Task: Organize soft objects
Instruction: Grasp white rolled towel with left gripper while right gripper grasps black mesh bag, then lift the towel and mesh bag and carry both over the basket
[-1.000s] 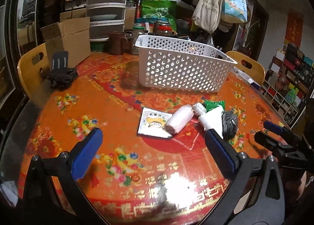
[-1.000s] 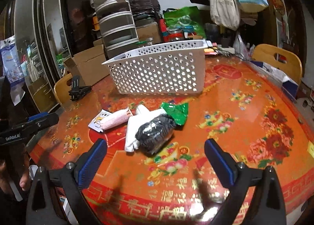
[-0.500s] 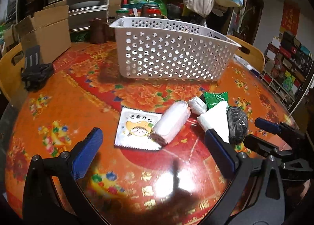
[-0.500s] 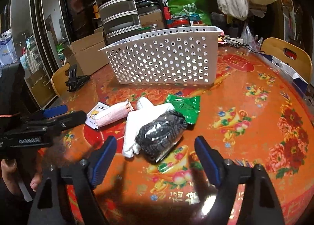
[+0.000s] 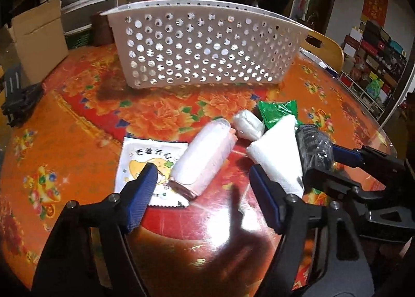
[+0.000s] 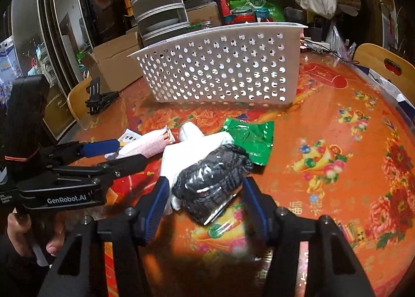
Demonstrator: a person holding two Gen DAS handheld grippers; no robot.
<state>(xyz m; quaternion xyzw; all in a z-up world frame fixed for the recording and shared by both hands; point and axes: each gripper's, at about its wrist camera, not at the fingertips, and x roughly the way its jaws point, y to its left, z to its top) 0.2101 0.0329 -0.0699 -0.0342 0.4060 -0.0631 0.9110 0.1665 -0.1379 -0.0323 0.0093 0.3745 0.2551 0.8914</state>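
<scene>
**Both grippers have come close to the pile of soft objects**

Since the earlier frames both grippers moved forward and narrowed. The right gripper (image 6: 202,193) now has its blue pads on either side of the black knitted bundle wrapped in clear plastic (image 6: 212,180), with its jaws partly apart; I cannot tell if the pads already touch it. The left gripper (image 5: 202,188) is also partly apart, around the near end of the pink soft roll in clear plastic (image 5: 205,157); its left pad is over the white flat sachet with a cartoon face (image 5: 145,164), and no squeeze is visible.

The white perforated plastic basket (image 5: 207,56) stands toward the far edge of the round tabletop with red-orange flower pattern (image 6: 337,141). Through its holes no object inside can be made out.

The sachet carries a line of Chinese characters above the cartoon; I cannot read them surely. The body of the left gripper shows "GenRobot.AI" in the right wrist view.

The soft objects lie together near the middle of the tabletop, in front of the basket: the sachet, the pink roll upon its edge, a small white wrapped roll (image 5: 247,126), a green foil packet (image 6: 249,139), a white folded cloth in plastic (image 5: 280,154), and the black bundle lying upon that cloth.
</scene>
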